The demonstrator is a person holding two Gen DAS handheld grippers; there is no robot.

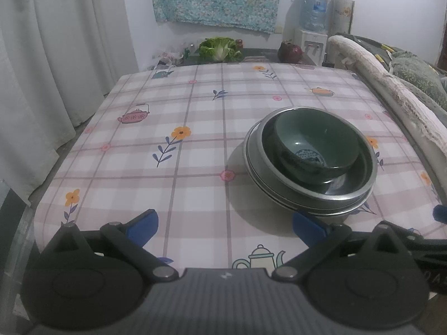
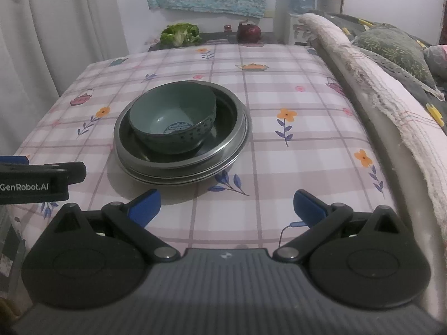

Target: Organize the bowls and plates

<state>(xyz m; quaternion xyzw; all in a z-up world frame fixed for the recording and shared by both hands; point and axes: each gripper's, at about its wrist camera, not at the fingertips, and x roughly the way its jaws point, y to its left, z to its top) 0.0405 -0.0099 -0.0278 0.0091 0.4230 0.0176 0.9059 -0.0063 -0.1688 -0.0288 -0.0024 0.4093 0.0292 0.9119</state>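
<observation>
A dark green ceramic bowl [image 1: 315,148] with a blue pattern inside sits in a stack of metal plates [image 1: 282,184] on the checked tablecloth [image 1: 173,167]. The same bowl [image 2: 173,122] and plates [image 2: 223,156] show in the right wrist view. My left gripper [image 1: 225,229] is open and empty near the table's front edge, left of the stack. My right gripper [image 2: 226,205] is open and empty, in front of the stack and a little right of it. The left gripper's body [image 2: 39,180] shows at the left edge of the right wrist view.
A sofa arm with a frayed cover [image 2: 377,83] runs along the table's right side. White curtains [image 1: 56,55] hang on the left. Beyond the far edge stand a lettuce [image 1: 219,48], a dark red cabbage [image 1: 290,51] and a water dispenser [image 1: 314,14].
</observation>
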